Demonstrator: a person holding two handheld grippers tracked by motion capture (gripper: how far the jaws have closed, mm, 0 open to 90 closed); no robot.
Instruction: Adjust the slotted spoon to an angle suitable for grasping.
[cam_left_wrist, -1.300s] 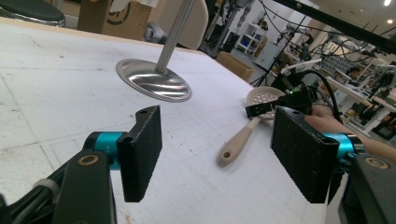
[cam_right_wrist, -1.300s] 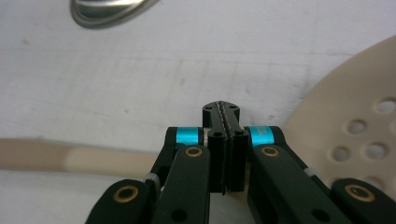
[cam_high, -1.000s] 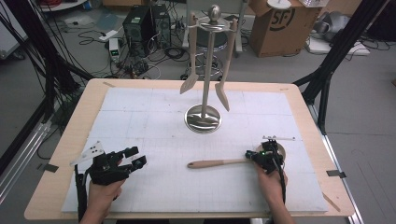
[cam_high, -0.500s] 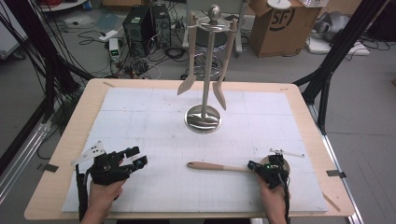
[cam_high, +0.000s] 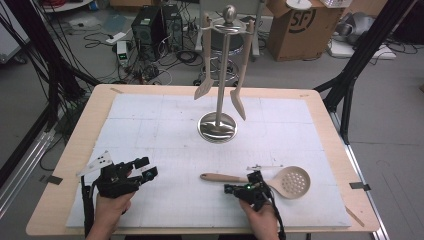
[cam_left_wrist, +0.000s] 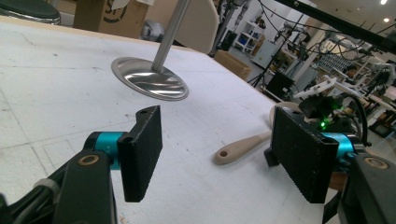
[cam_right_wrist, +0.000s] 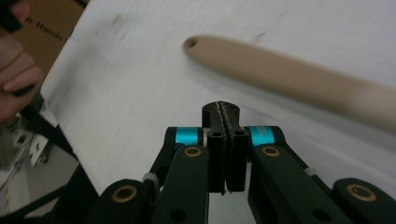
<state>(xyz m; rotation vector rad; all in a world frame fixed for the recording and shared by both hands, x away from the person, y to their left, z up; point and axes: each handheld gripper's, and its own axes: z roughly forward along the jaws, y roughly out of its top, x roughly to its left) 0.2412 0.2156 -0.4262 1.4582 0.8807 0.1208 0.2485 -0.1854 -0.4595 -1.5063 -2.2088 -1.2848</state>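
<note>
- Item, beige wooden slotted spoon with a round perforated bowl (cam_high: 280, 180): it lies flat on the white table mat (cam_high: 165, 125), near my edge, handle pointing toward my left, bowl to the right. The hanging hole at the handle tip is free, which I judge matters for getting it onto the rack.
- Item, my right gripper (cam_high: 239, 189): it sits just on my side of the spoon's handle, low over the mat. In the right gripper view its two black jaws are pressed together with nothing between them (cam_right_wrist: 224, 122), and the handle (cam_right_wrist: 289, 79) passes in front of them, apart from the tips. I read this as a stand-off position, not a grasp.
- Item, my left gripper (cam_high: 144, 168): it rests well to the left of the spoon, pointing toward it. Its jaws stand wide apart and empty (cam_left_wrist: 219, 154); I judge it is kept there in readiness, clear of the right hand's work.
- Item, polished steel utensil stand with a round base and ball top (cam_high: 218, 127): upright at mid-mat, well beyond the spoon. Two wooden utensils hang from its top arms, a fork-like turner (cam_high: 204, 88) at left, a flat spatula (cam_high: 238, 102) at right.
- Assessment: the spoon belongs on the rack; gripping the handle would come first.
</note>
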